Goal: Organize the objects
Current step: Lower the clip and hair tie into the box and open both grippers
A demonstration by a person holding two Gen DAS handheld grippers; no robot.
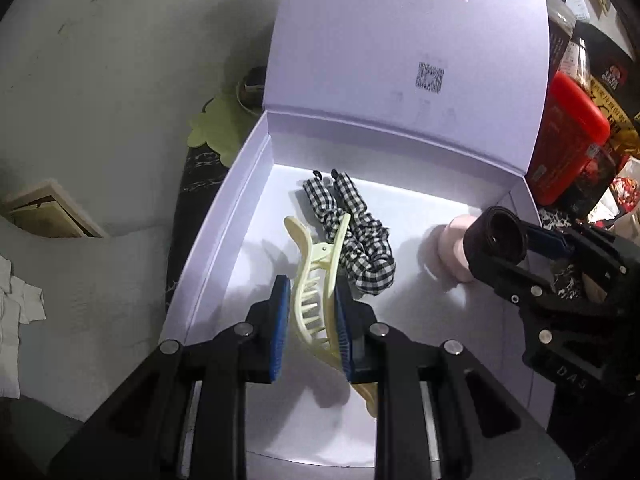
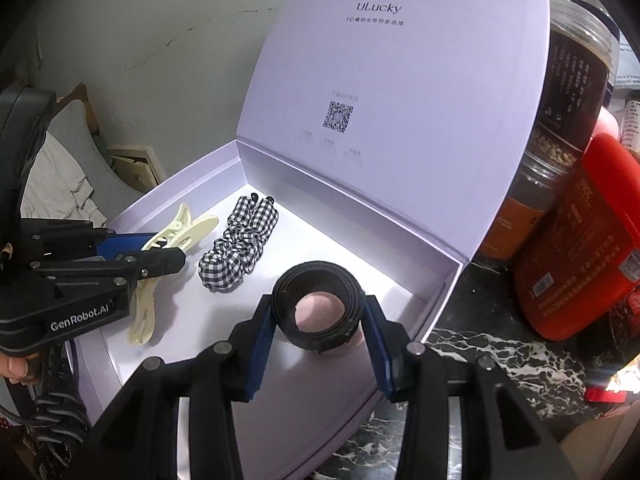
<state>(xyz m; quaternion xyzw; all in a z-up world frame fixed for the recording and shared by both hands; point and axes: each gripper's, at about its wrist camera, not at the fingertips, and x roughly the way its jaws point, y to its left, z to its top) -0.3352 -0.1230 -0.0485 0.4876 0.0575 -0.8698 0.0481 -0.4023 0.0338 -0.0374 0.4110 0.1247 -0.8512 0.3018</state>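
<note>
A pale lilac gift box [image 2: 404, 216] is seen, its raised lid printed with a dark QR code [image 2: 338, 116] and grey lettering. A cream-yellow claw clip [image 1: 316, 292] and a scrunchie [image 2: 236, 246] — checked in black and white gingham — are shown, along with a rolled black belt [image 2: 318, 306] and a pale pink roll [image 1: 454, 248]. Blue pads [image 1: 280, 328] are carried on black fingers. A red container [image 2: 584, 248] stands on black, white-veined marble [image 2: 480, 356].

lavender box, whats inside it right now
Inside the lavender box: a cream claw clip in the left gripper, a gingham scrunchie, and a pink object mostly covered by the black rolled band in the right gripper.
</note>
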